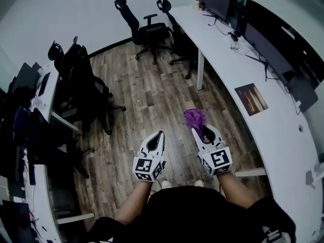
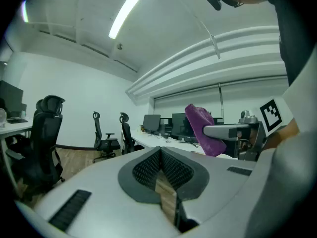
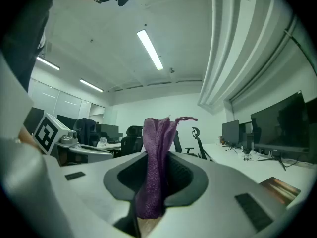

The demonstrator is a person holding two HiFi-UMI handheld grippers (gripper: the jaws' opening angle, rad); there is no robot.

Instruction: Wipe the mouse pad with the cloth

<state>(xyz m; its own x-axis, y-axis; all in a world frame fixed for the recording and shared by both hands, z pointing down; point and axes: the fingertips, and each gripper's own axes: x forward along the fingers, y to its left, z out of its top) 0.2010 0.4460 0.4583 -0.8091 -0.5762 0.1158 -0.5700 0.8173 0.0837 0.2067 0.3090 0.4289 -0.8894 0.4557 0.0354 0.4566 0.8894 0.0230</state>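
Note:
A purple cloth (image 1: pixel 197 119) sticks up from between the jaws of my right gripper (image 1: pixel 204 131), which is shut on it; in the right gripper view the cloth (image 3: pixel 155 152) fills the gap between the jaws. My left gripper (image 1: pixel 160 133) is shut and holds nothing, its jaws meeting in the left gripper view (image 2: pixel 161 150). Both grippers hang side by side over the wooden floor, in front of the person. The mouse pad (image 1: pixel 251 98), a dark rectangle with an orange-brown picture, lies on the white desk (image 1: pixel 283 140) to the right, apart from both grippers. It also shows in the right gripper view (image 3: pixel 280 185).
The long white desk curves along the right and carries monitors (image 1: pixel 218 1) and cables (image 1: pixel 238 40). Black office chairs (image 1: pixel 147 32) stand at the far end and others (image 1: pixel 81 82) at the left by a second desk (image 1: pixel 46 105). Wooden floor (image 1: pixel 147 100) lies between.

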